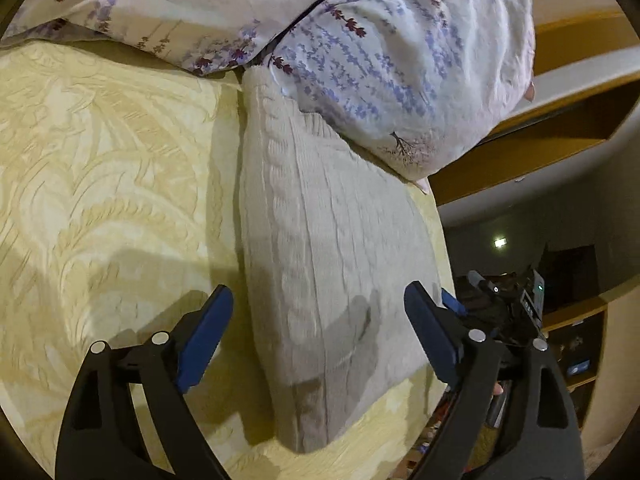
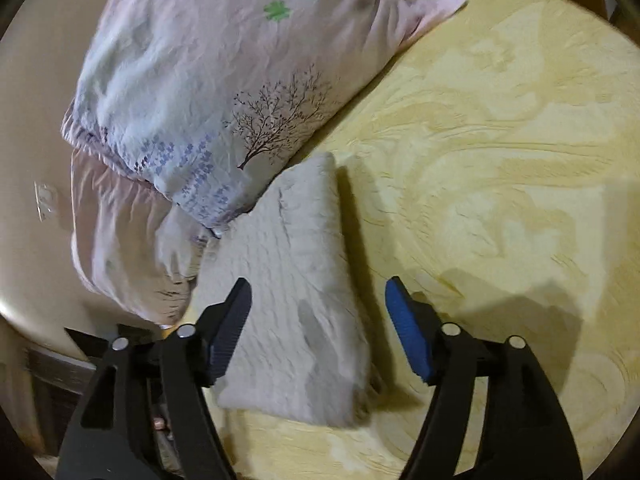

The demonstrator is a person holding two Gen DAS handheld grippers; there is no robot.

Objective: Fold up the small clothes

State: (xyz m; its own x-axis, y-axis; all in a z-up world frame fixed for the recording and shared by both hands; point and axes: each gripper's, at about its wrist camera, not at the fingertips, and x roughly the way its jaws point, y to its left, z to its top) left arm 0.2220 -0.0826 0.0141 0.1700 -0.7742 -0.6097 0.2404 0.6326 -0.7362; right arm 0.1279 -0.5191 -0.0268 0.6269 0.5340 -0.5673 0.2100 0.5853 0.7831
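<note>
A folded cream cable-knit garment [image 1: 320, 248] lies on the yellow patterned bedspread [image 1: 100, 168], its far end tucked against a pillow. My left gripper [image 1: 320, 336] is open and empty, hovering above the garment's near end with a finger on each side. In the right wrist view the same garment [image 2: 296, 280] lies as a neat rectangle on the bedspread [image 2: 500, 160]. My right gripper [image 2: 318, 328] is open and empty above its near half. The right gripper's body [image 1: 508, 304] shows at the right edge of the left wrist view.
Floral pillows [image 1: 380, 48] are piled at the head of the bed, one [image 2: 208, 92] touching the garment's far end. The bed's edge runs close beside the garment [image 1: 440, 240]. Wooden shelving [image 1: 560, 132] and dark furniture stand beyond.
</note>
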